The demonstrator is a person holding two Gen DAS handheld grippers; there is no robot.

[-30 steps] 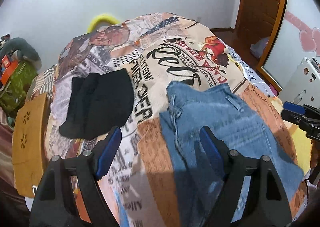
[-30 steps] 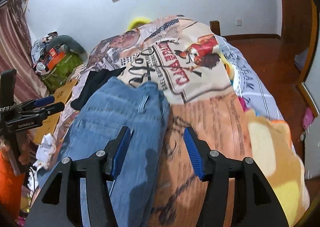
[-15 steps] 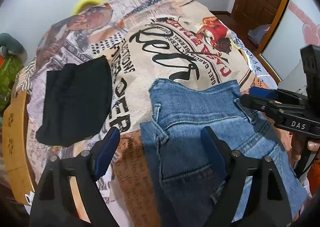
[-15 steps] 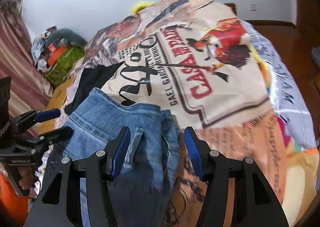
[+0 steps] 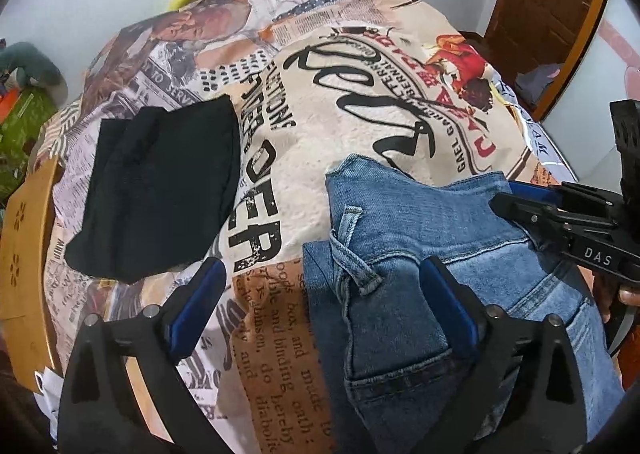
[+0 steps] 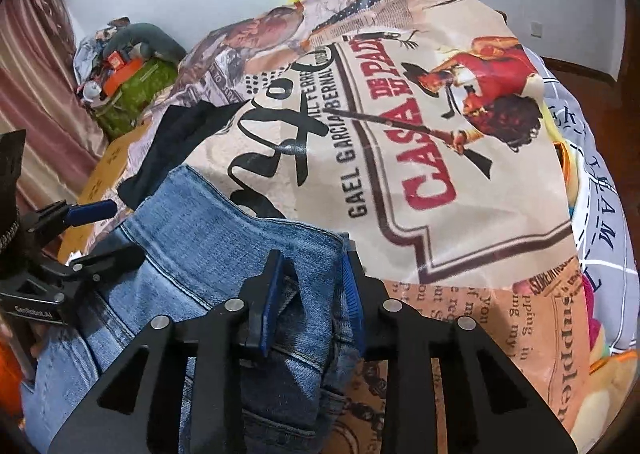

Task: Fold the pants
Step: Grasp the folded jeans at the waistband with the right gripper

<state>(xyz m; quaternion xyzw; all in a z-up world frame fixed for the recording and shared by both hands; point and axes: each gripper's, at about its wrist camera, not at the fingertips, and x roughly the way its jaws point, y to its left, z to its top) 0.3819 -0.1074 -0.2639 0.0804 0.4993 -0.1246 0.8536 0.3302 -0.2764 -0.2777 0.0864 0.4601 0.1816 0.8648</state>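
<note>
a: what's nearest you?

b: my left gripper [image 5: 320,306] is spread wide and opening more. the jeans [image 5: 420,254] edge with a belt loop [image 5: 352,266] lies between its fingers, but neither pad presses on it.

a: and the right?

b: my right gripper [image 6: 310,294] is closing over the other waist corner of the jeans [image 6: 224,254]. denim sits between the pads; the left pad looks clear of it, and i can't tell whether the right pad touches.

a: where are the jeans?

b: they're on the quilt [image 5: 340,126], waistband away from me, legs running back under both grippers. each camera sees the other gripper at the waistband's far end.

a: beyond them?

b: a black garment [image 5: 160,190] lies folded on the quilt, left of the jeans and apart from them. a wooden board [image 5: 24,246] borders the bed's left side. behind are a white wall and a wooden door [image 5: 552,14] on the right.
</note>
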